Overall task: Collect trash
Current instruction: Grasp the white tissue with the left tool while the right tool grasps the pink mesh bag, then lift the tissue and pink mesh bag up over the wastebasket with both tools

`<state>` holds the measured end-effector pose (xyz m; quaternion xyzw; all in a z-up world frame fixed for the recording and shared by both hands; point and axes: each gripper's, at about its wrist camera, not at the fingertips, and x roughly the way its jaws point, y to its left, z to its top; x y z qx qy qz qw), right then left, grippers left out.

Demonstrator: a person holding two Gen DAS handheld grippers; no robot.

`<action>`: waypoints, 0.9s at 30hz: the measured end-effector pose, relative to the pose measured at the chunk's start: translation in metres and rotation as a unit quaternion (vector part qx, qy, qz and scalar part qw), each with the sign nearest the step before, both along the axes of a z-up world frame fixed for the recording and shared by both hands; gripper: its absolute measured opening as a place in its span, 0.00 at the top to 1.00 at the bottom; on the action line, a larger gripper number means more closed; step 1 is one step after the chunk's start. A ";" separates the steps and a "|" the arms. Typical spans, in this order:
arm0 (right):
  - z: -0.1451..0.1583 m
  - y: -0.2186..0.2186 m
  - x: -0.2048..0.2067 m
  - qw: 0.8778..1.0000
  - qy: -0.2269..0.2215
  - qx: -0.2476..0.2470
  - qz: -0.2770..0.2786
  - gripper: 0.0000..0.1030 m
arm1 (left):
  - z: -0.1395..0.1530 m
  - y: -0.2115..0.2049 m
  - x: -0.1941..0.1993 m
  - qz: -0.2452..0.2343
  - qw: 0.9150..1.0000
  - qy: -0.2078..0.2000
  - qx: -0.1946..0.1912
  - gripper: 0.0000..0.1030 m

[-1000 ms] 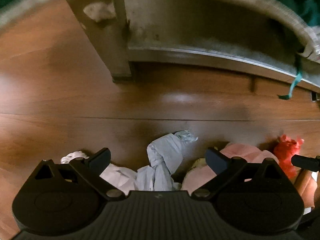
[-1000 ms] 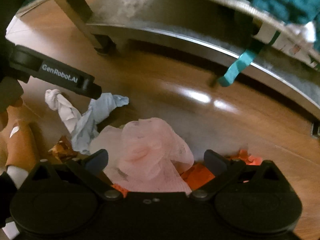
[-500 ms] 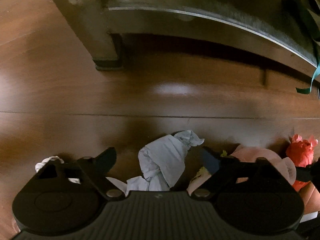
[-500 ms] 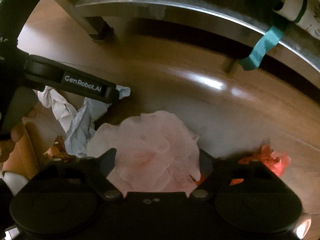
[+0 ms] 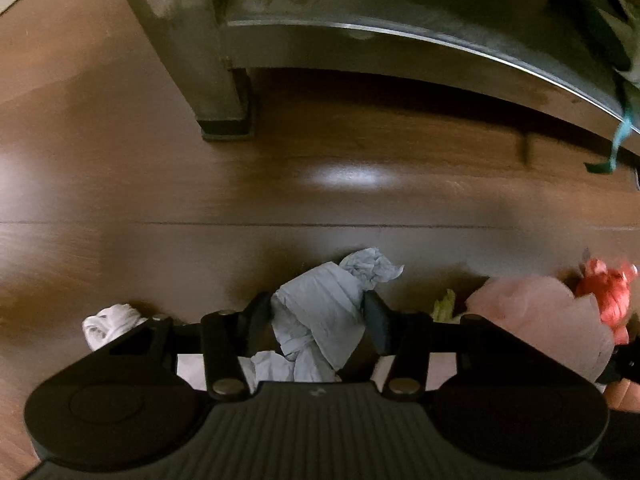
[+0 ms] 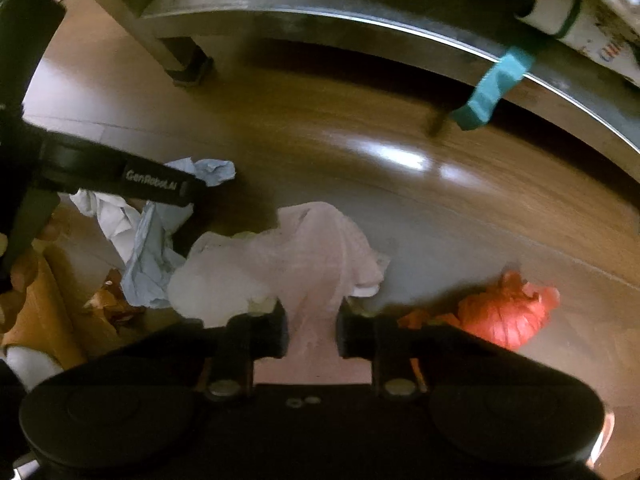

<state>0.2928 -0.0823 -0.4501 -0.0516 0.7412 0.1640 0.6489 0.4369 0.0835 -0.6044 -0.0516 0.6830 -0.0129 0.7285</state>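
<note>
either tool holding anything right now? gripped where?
Left tool is shut on the blue crumpled paper, across its middle. Right tool is shut on the pink tissue wad, at its near lower end.

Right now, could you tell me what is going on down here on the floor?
A person is picking up crumpled trash with two handheld grippers. The left gripper has its jaws shut on a blue wad; the right gripper is shut on a pink wad. A red wad and a white wad lie loose on the wood floor.
</note>
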 end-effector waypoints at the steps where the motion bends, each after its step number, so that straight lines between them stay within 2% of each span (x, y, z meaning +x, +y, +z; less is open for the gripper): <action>1: 0.005 -0.001 0.000 1.000 -0.002 -0.001 -0.002 0.84 | 0.004 0.000 -0.002 -0.005 1.000 -0.002 -0.002 0.53; 9: 0.063 -0.007 -0.003 0.999 -0.028 0.004 -0.027 0.87 | 0.061 0.001 -0.021 -0.047 0.999 -0.020 0.009 0.54; 16: 0.130 -0.015 -0.008 0.997 -0.063 0.018 -0.045 0.88 | 0.138 -0.001 -0.040 -0.071 0.996 -0.051 0.019 0.54; 27: 0.249 -0.034 -0.022 0.987 -0.141 0.038 -0.073 0.88 | 0.264 -0.001 -0.072 -0.057 0.991 -0.118 0.030 0.54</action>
